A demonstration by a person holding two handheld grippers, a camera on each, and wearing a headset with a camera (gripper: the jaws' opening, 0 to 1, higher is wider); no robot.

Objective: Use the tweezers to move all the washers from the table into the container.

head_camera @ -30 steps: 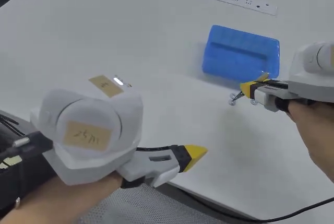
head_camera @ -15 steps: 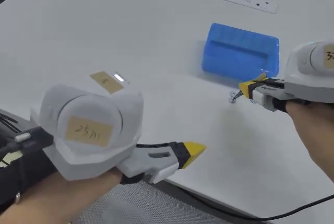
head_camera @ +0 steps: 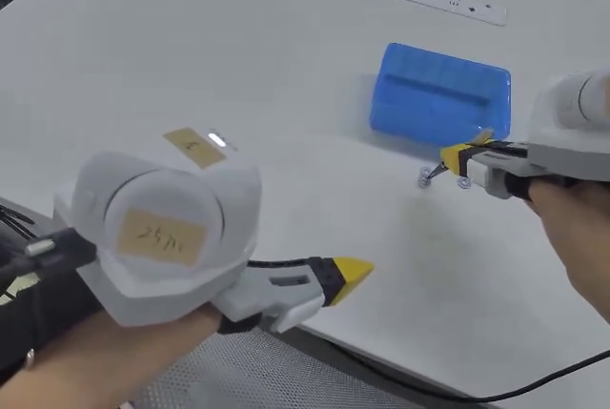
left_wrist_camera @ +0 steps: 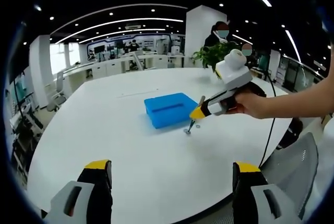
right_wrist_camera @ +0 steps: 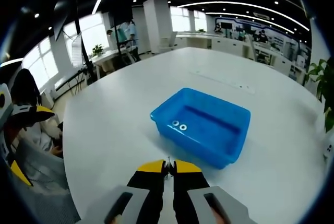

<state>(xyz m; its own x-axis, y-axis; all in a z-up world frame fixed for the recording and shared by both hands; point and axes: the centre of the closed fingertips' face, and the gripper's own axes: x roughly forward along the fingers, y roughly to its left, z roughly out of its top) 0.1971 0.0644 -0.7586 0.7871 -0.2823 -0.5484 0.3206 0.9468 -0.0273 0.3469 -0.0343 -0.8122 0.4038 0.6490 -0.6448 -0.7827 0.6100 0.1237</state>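
I hold left gripper lower left, jaws spread, empty | container upper right of centre, two washers inside | loose washers on table just below its front wall, tweezers tip at them | right gripper at right edge, clenched on the tweezers.

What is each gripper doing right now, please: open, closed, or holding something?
Left gripper: open, holding nothing.
Right gripper: closed on the tweezers.
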